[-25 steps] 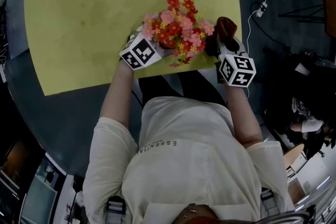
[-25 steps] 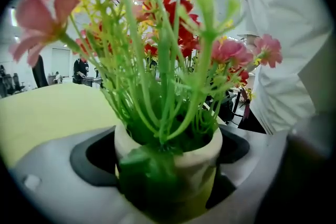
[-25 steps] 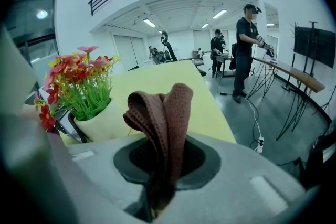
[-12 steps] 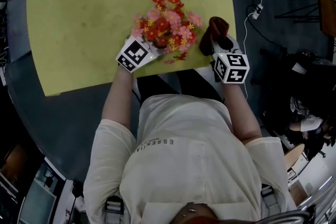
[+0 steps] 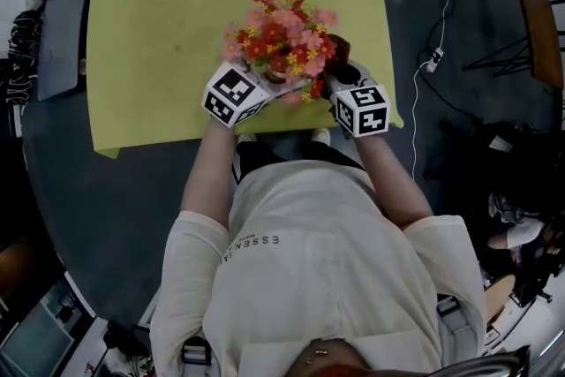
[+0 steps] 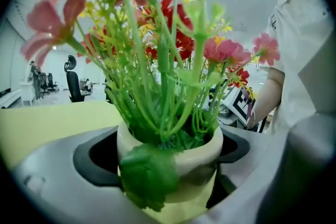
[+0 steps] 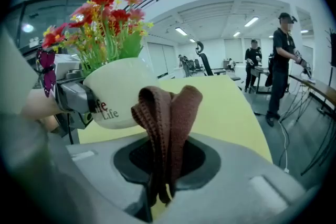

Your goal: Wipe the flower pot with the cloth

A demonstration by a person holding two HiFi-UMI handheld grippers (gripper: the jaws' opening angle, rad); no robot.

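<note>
A cream flower pot [image 6: 181, 162] full of red, pink and yellow artificial flowers [image 5: 282, 35] is lifted off the yellow-green table [image 5: 159, 31], near its front edge. My left gripper [image 6: 168, 170] is shut on the pot, with a jaw against each side. In the head view the left gripper [image 5: 263, 86] sits under the blooms on the left. My right gripper [image 7: 163, 165] is shut on a folded brown cloth [image 7: 167, 113], which stands up just right of the pot [image 7: 118, 94]. From above, the cloth [image 5: 341, 49] lies by the pot's right side; contact is hidden by flowers.
The table's front edge [image 5: 265, 126] runs just below both grippers, against the person's body. A dark grey surface [image 5: 62, 22] lies left of the table. Cables [image 5: 433, 57] trail on the floor at the right. Two people [image 7: 286, 60] stand far off to the right.
The right gripper has carried the cloth left, from a gap beside the flowers to close against the pot's right side. The left gripper kept its hold on the pot.
</note>
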